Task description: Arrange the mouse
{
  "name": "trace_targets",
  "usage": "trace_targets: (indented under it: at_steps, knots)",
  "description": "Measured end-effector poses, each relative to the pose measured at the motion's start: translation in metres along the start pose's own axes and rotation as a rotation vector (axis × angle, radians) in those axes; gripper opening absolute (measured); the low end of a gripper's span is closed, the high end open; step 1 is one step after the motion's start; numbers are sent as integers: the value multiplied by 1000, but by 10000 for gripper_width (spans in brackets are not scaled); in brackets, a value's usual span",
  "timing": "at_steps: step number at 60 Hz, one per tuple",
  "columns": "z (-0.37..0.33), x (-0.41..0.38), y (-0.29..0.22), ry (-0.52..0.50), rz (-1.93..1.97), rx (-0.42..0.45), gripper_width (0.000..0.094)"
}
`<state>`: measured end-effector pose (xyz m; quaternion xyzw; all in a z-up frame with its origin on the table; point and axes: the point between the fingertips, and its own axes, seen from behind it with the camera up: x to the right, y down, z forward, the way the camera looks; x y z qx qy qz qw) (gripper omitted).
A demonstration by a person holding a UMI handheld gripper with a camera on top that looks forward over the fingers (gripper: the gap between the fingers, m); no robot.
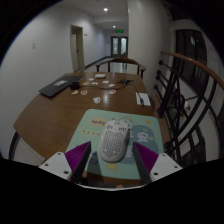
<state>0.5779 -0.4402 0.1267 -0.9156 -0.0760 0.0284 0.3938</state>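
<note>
— Purple pads (78,157) sat nearest, one on each of the fingers. How did the gripper (113,160) stand?

— Its fingers were apart, and the white mouse (115,140) lay between them on a pale green mouse mat (93,130). Whether the pads touched its sides I could not tell; it rested on the mat.

— And the surface under that?

— A brown wooden counter (60,110), long, running away from the fingers. Small flat items (100,86) lay farther along it, too small to name, and a white slip (143,98) near its right edge.

— The room?

— A corridor with white walls, ceiling lights (105,11), and a doorway (119,46) at the far end. Dark curved chair backs (190,85) stood beside the counter on the right.
</note>
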Motion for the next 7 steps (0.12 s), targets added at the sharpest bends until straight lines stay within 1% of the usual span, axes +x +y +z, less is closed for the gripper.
trace_targets:
  at_steps: [7]
  knots:
    - [-32,14,8,-9,23,27,850]
